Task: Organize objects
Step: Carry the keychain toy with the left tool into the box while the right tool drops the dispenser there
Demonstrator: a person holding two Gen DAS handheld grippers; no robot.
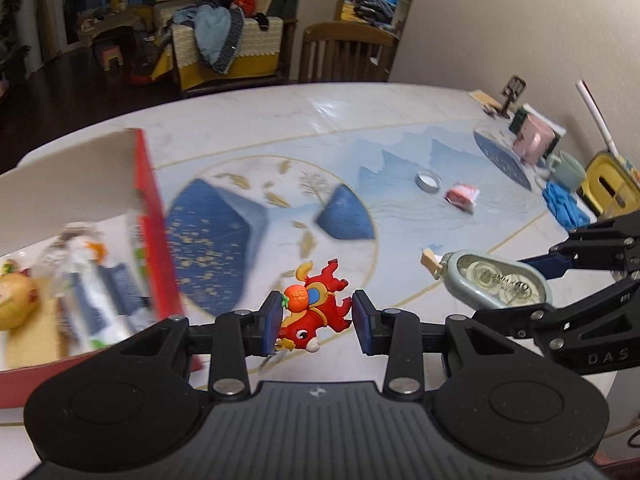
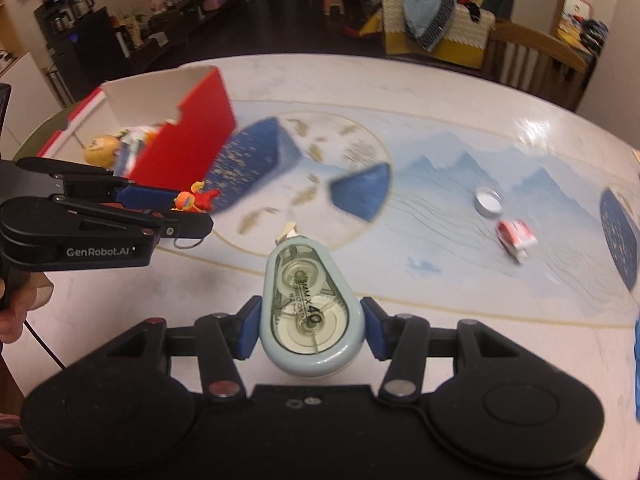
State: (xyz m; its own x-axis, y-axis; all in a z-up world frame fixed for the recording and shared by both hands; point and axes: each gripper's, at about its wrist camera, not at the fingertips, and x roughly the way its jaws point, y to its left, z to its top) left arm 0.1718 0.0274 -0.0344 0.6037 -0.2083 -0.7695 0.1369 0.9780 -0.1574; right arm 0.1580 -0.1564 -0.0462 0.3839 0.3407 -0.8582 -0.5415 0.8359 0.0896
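My left gripper (image 1: 316, 320) pinched a red toy charm (image 1: 314, 310) off-centre above the table (image 1: 400, 120), beside the red box (image 1: 154, 216). My right gripper (image 2: 310, 330) clamped a correction-tape dispenser (image 2: 310, 312). The charm looked likely to slip before reaching the box.

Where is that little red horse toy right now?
The red horse toy is clamped in the left claw, above the table, just right of the red box.

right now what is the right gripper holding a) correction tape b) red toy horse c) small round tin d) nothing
a, the right gripper is clamped on the pale blue correction tape, while the red toy horse sits in the left gripper.
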